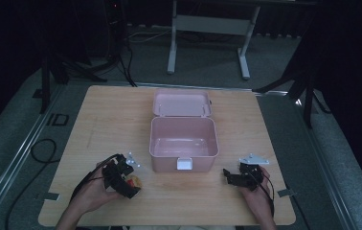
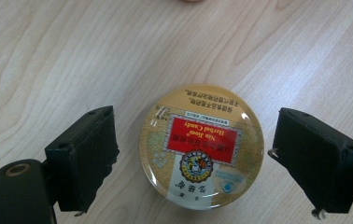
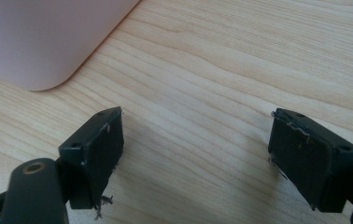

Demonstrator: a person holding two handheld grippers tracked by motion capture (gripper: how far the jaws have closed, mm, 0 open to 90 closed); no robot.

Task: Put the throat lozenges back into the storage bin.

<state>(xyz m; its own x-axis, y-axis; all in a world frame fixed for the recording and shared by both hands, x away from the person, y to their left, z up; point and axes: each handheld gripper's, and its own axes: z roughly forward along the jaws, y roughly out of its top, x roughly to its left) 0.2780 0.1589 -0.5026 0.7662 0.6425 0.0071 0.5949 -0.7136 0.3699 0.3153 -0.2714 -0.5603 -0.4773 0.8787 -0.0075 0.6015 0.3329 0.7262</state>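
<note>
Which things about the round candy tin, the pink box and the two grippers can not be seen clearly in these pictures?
- Round candy tin: its side wall and underside are hidden in the left gripper view, looking down on its lid; in the high view the left gripper covers most of it.
- Pink box: the right gripper view cuts it off at the edge, leaving one corner.
- Right gripper: its jaw gap is too small in the high view.

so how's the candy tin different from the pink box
The candy tin is round, gold with a red label, and its lid is on; the pink box is rectangular, plain pink, and its lid is swung open, with nothing seen inside. The tin is far smaller than the box. The tin lies between the open jaws of the left gripper, untouched by either, while the box stands apart at mid-table. Both rest on the wooden table.
</note>
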